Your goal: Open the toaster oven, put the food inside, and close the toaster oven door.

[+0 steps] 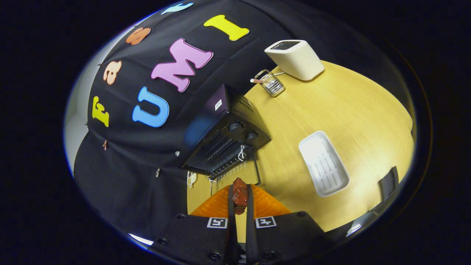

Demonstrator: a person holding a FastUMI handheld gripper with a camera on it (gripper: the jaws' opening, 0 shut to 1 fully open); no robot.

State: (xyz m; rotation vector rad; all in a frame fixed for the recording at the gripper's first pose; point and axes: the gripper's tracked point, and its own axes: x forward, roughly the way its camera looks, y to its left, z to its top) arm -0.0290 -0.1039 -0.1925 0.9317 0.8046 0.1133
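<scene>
Food [239, 194]: lumpy, glossy red-brown chunk, pinched between both fingers of gripper [240, 198], jaws narrow. Oven [224, 138]: boxy black metal, two round knobs, vented side, door dropped open, wire rack showing, at 12 o'clock just beyond fingertips. Ribbed white tray [323, 163] at 2 o'clock. Smooth cream toaster [294, 59] and wire holder [271, 82] farther off. Table [331, 110]: pale wood grain. Black cloth wall behind oven.

You have the toaster oven [224, 141] on the bench [353, 117] just ahead of the jaws, food [239, 195] pinched between them. Beyond it stand a wire rack [271, 82] and toaster [296, 59]; a tray [323, 163] lies right.
</scene>
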